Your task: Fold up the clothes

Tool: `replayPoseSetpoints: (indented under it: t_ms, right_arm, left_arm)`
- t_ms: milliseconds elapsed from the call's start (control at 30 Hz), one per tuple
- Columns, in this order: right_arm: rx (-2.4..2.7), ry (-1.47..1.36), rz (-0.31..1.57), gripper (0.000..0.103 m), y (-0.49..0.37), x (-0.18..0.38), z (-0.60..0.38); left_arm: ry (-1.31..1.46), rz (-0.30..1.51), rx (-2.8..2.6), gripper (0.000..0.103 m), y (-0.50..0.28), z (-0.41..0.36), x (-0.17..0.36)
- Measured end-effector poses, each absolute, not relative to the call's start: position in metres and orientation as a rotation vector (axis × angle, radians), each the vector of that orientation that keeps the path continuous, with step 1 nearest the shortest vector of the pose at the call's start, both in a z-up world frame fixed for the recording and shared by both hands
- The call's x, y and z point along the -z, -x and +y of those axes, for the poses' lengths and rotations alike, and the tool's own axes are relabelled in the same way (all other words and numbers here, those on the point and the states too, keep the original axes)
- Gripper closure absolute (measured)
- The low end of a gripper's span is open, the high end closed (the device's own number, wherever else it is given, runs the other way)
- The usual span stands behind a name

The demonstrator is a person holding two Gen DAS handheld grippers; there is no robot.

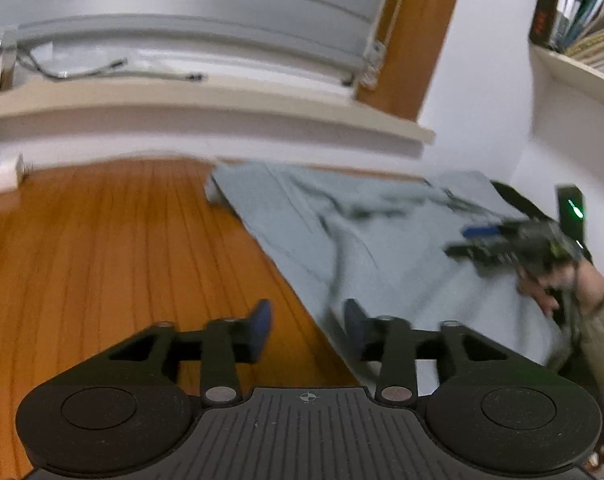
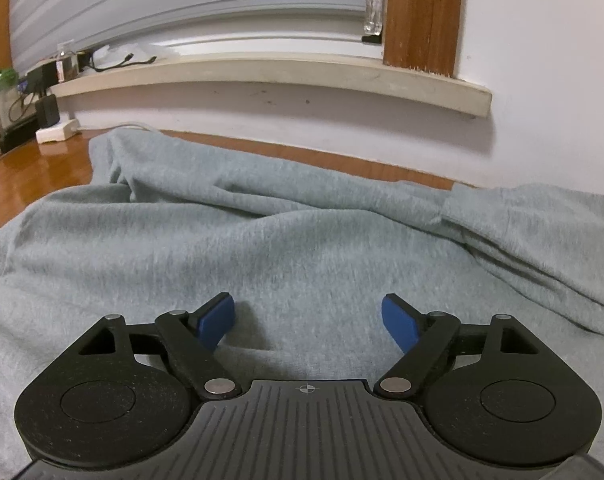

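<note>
Grey garment (image 2: 286, 240) lies spread with wrinkles on the wooden floor (image 1: 102, 248); it fills the middle and the bottom of the right wrist view, and in the left wrist view it takes the right half. The left gripper (image 1: 308, 326) is at the bottom centre, its blue pads apart with nothing between them, over the garment's edge. The right gripper (image 2: 308, 322) is released, its jaws wide above the fabric, gripping nothing. On the shelf (image 1: 574, 64) at the upper right stand books (image 1: 570, 4); the writing on their spines is too blurred to read.
</note>
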State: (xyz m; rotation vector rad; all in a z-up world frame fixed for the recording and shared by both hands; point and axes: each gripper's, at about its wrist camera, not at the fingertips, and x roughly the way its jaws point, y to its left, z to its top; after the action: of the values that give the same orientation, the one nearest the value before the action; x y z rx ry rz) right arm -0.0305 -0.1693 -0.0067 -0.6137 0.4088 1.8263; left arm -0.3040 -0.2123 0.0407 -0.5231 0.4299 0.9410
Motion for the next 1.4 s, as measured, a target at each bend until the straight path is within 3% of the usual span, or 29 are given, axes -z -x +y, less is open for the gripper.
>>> replayPoseSetpoints:
  t_ms: [267,400,600,633,667,833,933,967,1100,1300,1400]
  right_arm:
    - [-1.816,0.62,0.39,0.022,0.033,0.006,-0.172]
    - [-1.816,0.621,0.386,0.022,0.033,0.006,-0.172]
    - [-1.817,0.617,0.395,0.022,0.032,0.006,-0.171]
    - [-1.817,0.617,0.394,0.022,0.033,0.006,-0.171]
    - [-1.816,0.617,0.393,0.022,0.033,0.006,-0.171]
    - [-1.816,0.617,0.393,0.022,0.033,0.007,-0.171]
    - [-1.815,0.616,0.393,0.022,0.033,0.007,-0.171]
    - [-1.814,0.616,0.392,0.022,0.033,0.007,-0.172]
    - [-1.815,0.614,0.394,0.022,0.032,0.008,-0.171]
    - [-1.836,0.536,0.386,0.022,0.021,-0.001,-0.178]
    - [-1.806,0.482,0.358,0.025,0.0,-0.013,-0.18]
  left_arm:
    - [0.568,0.429,-1.027,0.056,0.291,-0.113,-0.03]
    - [0.601,0.429,-1.033,0.05,0.287,-0.084,-0.022]
    - [0.65,0.4,-1.016,0.053,0.286,-0.056,-0.016]
    - [0.645,0.392,-1.007,0.06,0.284,-0.053,-0.017]
    - [0.623,0.378,-1.018,0.098,0.283,-0.052,-0.021]
    - [0.508,0.255,-1.135,0.102,0.29,-0.039,-0.056]
    - [0.486,0.332,-1.183,0.101,0.286,-0.027,-0.058]
    - [0.476,0.368,-1.199,0.1,0.283,-0.025,-0.057]
    - [0.491,0.42,-1.236,0.051,0.281,-0.032,-0.041]
    - [0.461,0.397,-1.114,0.027,0.253,-0.057,-0.044]
    - [0.425,0.403,-1.012,0.024,0.221,-0.064,-0.046]
